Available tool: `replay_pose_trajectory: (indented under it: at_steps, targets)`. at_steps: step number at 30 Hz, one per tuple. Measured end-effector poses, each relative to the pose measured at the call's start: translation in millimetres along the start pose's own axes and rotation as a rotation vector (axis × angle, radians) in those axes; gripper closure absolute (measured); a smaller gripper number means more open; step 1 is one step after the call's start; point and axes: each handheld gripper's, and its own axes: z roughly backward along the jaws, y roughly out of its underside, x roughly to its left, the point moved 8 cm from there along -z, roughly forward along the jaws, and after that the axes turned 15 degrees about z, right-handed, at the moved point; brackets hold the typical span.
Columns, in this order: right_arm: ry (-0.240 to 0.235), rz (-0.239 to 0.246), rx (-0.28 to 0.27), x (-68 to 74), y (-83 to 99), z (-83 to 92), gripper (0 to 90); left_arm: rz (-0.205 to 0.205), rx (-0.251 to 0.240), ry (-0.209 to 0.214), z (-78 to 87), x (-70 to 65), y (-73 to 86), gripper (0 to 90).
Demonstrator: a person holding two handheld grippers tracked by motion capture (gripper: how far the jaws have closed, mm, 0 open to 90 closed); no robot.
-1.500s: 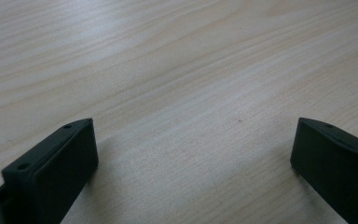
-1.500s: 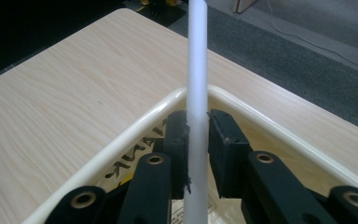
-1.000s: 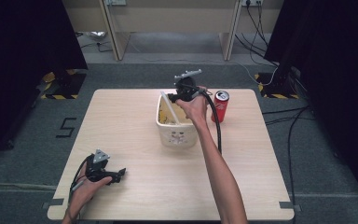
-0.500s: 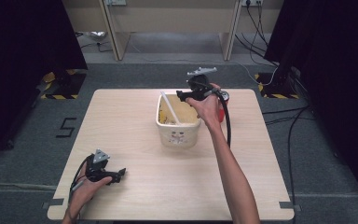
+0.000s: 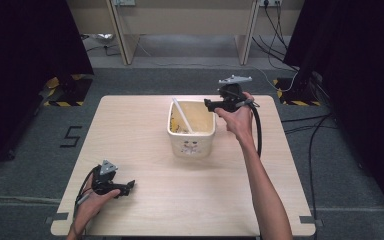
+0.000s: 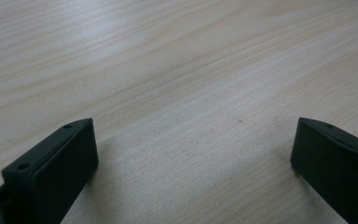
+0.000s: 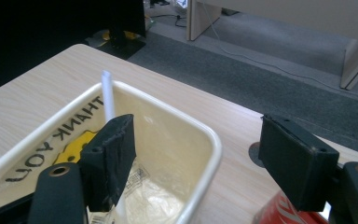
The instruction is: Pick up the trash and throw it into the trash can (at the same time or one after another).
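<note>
On a pale wooden table [image 5: 145, 130] set on grey carpet, a cream tub [image 5: 191, 129] stands toward the far middle with a white straw [image 5: 182, 115] leaning inside it. The right gripper [image 7: 196, 154] hangs over the tub's far right rim, its jaws just opened wide with nothing between them, a red can [image 7: 284, 212] just below. The left gripper [image 5: 128, 186] rests at the near left, jaws apart and empty.

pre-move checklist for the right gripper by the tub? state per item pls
1. Right gripper jaws open, just been opening, nothing between them: ok.
2. Straw in the tub, leaning on the far left corner: ok.
3. Tub upright on the table: ok.
4. Red can near the right jaw, whether clear of it: cannot tell.
5. Left gripper open and apart from the tub: ok.
</note>
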Motion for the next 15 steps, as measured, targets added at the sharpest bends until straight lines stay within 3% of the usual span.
replay_pose_trajectory:
  at_steps: [15]
  targets:
    - [0.058,-0.028,0.019,-27.8,31.8,20.2,25.8,0.001,0.0,0.0,0.0,0.0,0.0,0.0]
